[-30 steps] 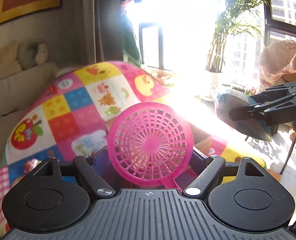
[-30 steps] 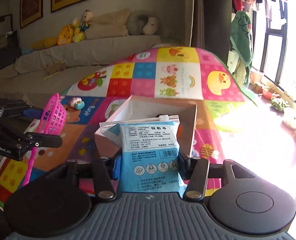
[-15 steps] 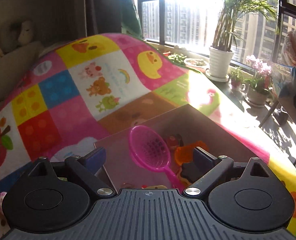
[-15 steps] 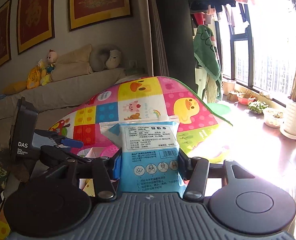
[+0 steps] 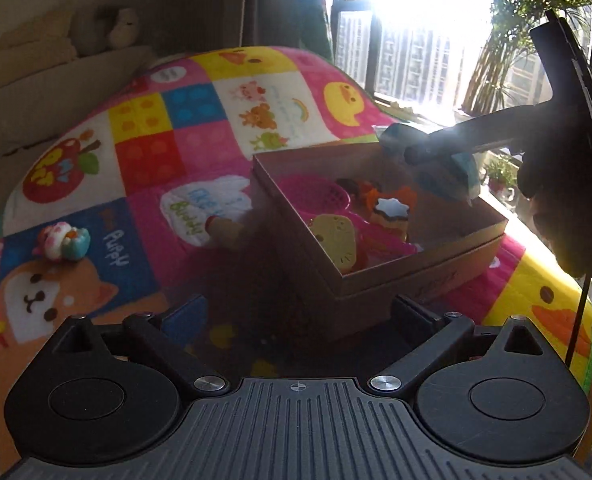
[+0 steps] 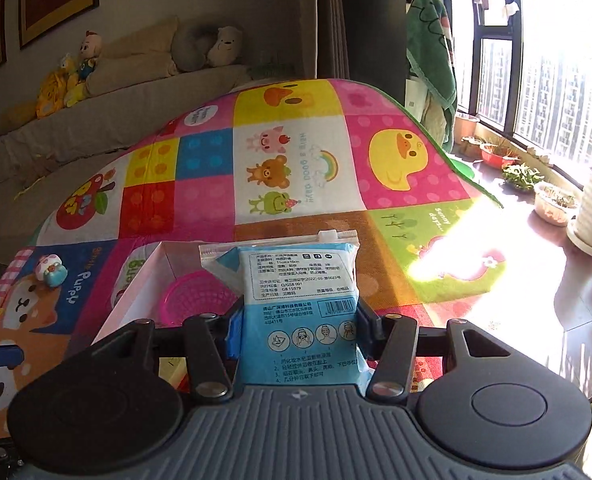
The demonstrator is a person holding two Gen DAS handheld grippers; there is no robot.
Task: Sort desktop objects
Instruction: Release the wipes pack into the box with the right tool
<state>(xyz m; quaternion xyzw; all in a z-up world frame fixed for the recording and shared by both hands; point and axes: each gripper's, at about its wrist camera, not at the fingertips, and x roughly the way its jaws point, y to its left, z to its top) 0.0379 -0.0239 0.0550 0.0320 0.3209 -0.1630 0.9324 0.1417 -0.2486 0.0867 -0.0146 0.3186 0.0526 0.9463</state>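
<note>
A brown cardboard box (image 5: 380, 276) stands on the colourful play mat. Inside it lie a pink strainer (image 5: 320, 196), a yellow cat-face toy (image 5: 336, 236) and orange toy biscuits (image 5: 392, 208). My left gripper (image 5: 296, 316) hangs just before the box's near corner. Its jaws are opening, with nothing between them. My right gripper (image 6: 296, 332) is shut on a blue packet (image 6: 296, 304) with printed text, held over the box (image 6: 136, 300) beside the strainer (image 6: 196, 296). In the left wrist view the packet (image 5: 436, 168) hovers above the box's far right corner.
A small pastel toy figure (image 5: 62, 240) and a wooden peg with a red end (image 5: 224, 228) lie on the mat (image 5: 148, 152) left of the box. A sofa (image 6: 96, 120) with plush toys runs behind. Potted plants (image 6: 552, 200) line the window floor to the right.
The left gripper let go of the pink strainer, which now lies in the box, then opened wide and sank back. The right gripper carried the packet down over the box.
</note>
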